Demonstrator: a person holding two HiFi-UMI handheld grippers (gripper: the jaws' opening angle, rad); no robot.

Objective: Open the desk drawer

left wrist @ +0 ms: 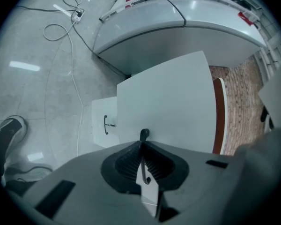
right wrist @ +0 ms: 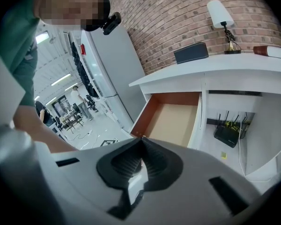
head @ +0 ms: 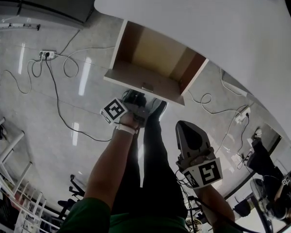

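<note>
The drawer [head: 153,57] is standing pulled out from under the white bench [head: 208,23], its wood-coloured inside lying open to the head view. The same drawer [right wrist: 174,120] is showing in the right gripper view, hanging out below the bench top [right wrist: 201,76] with brown side walls and a pale floor.

The left gripper [head: 135,101] is hovering just near of the drawer front, at the middle. In its own view the left gripper [left wrist: 143,137] is holding its jaws pressed together with nothing between them. Beyond them, the bench top [left wrist: 164,102] is filling the middle. The drawer front [left wrist: 100,132] with its dark handle [left wrist: 105,124] is lying off to the left, apart from the jaws.

The right gripper [head: 182,127] is hanging to the right and nearer the person, clear of the drawer. Its jaws [right wrist: 141,138] are also closed on nothing.

On the bench top a lamp [right wrist: 220,13], a black box [right wrist: 191,53] and a book [right wrist: 271,52] are standing, and a router [right wrist: 229,132] is sitting in the compartment right of the drawer. Cables [head: 53,76] are trailing across the floor at the left.
</note>
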